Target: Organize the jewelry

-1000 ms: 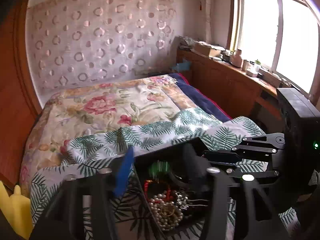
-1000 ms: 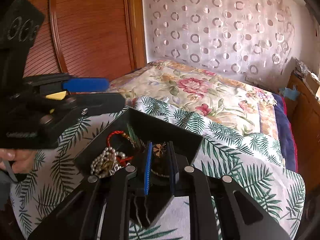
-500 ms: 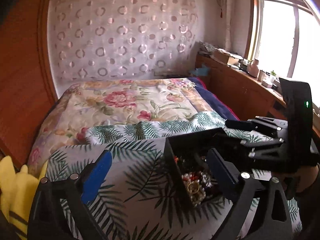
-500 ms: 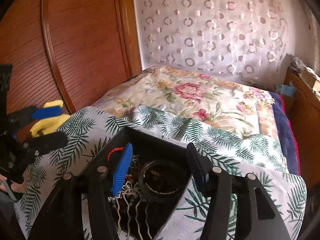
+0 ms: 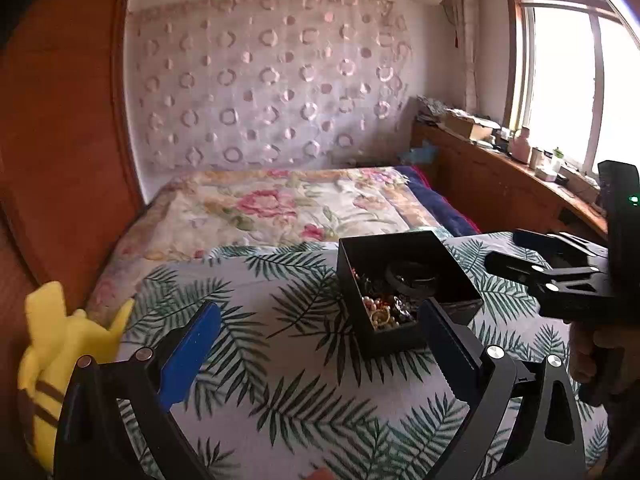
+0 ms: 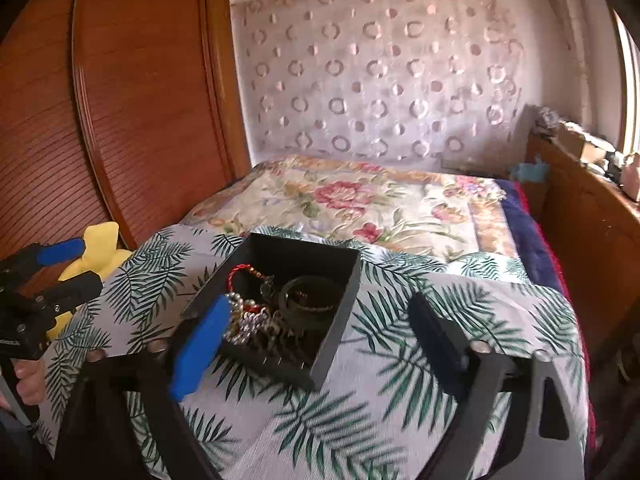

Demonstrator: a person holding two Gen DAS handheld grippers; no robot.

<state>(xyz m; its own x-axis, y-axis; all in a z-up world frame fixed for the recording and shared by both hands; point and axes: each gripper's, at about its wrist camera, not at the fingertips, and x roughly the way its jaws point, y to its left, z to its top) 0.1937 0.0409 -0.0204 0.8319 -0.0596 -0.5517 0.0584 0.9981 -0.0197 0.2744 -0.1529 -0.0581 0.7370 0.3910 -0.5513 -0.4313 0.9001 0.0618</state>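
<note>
An open black box [image 5: 400,246] stands on the leaf-print cloth [image 5: 280,360]. It holds pearls [image 6: 240,308], a red cord bracelet [image 6: 240,270], a dark bangle [image 6: 308,300] and a metal hair comb [image 6: 276,340]. My left gripper [image 5: 320,316] hangs left of and nearer than the box, its jaws wide and still opening, with nothing between the pads. My right gripper [image 6: 320,306] is just short of the box's near side, jaws opening too, the pads touching nothing. Each gripper shows at the edge of the other's view [image 5: 560,276] [image 6: 48,276].
A yellow plush toy [image 5: 60,344] lies at the cloth's left edge beside a wooden wardrobe [image 6: 140,100]. A floral quilt [image 5: 280,208] covers the bed beyond the box. A wooden ledge [image 5: 500,176] with small items runs under the window on the right.
Both grippers have drawn back from the box and opened wide. The right one was nearly shut over the box's contents a second ago and now holds nothing.
</note>
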